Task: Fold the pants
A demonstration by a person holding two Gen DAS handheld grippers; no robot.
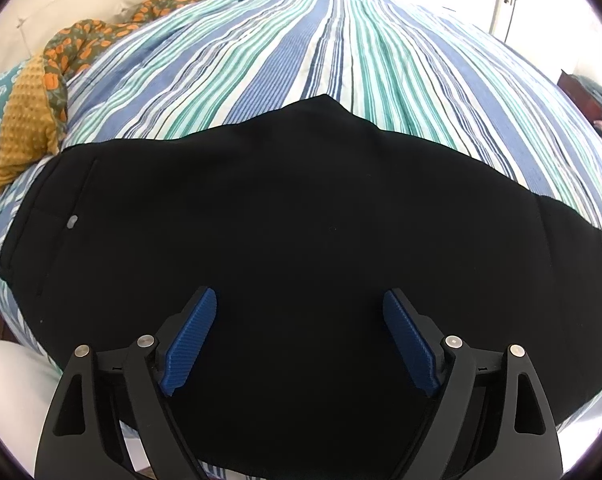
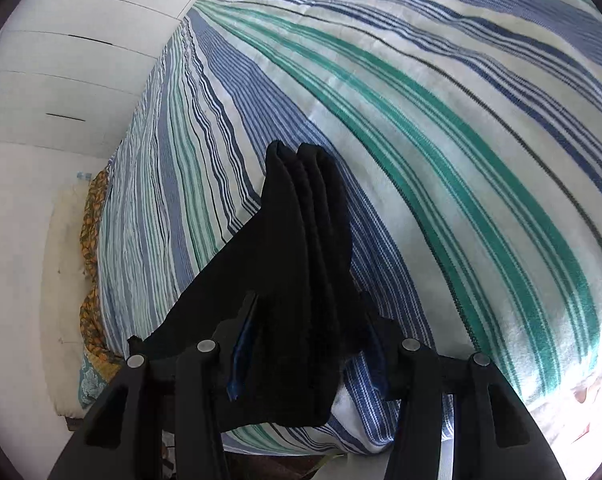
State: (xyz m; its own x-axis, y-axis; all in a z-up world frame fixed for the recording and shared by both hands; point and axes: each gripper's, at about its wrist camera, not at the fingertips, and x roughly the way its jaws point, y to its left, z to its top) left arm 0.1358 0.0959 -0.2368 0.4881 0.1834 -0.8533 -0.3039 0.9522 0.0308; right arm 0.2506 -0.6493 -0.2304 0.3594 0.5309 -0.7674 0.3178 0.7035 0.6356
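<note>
- Nearest my left camera, the left gripper (image 1: 299,336) stands with its blue pads (image 1: 191,340) wide apart and nothing between them; it hovers over cloth without pinching any.
- Just beyond those pads, the black pants (image 1: 301,220) lie spread flat across the near part of the bed (image 1: 301,40), one broad dark sheet with a peaked far edge.
- In my right camera, the right gripper (image 2: 305,344) is clamped on a gathered bunch of the same pants (image 2: 305,220), several layers stacked upright between its fingers.
- From that bunch the fabric trails down toward the flat part on the left.
- The striped bedcover (image 2: 461,120) runs bare beyond the pants in both views.
- An orange-flowered blanket (image 1: 101,36) sits bunched at the far left, well apart from the work.
- My judgement: the step in hand is carrying the gripped end over to make a fold.
- To do it well, I would keep the right clamp firm so no layer slips, lay the end down square on the flat part, and have the left gripper steady the cloth below.
</note>
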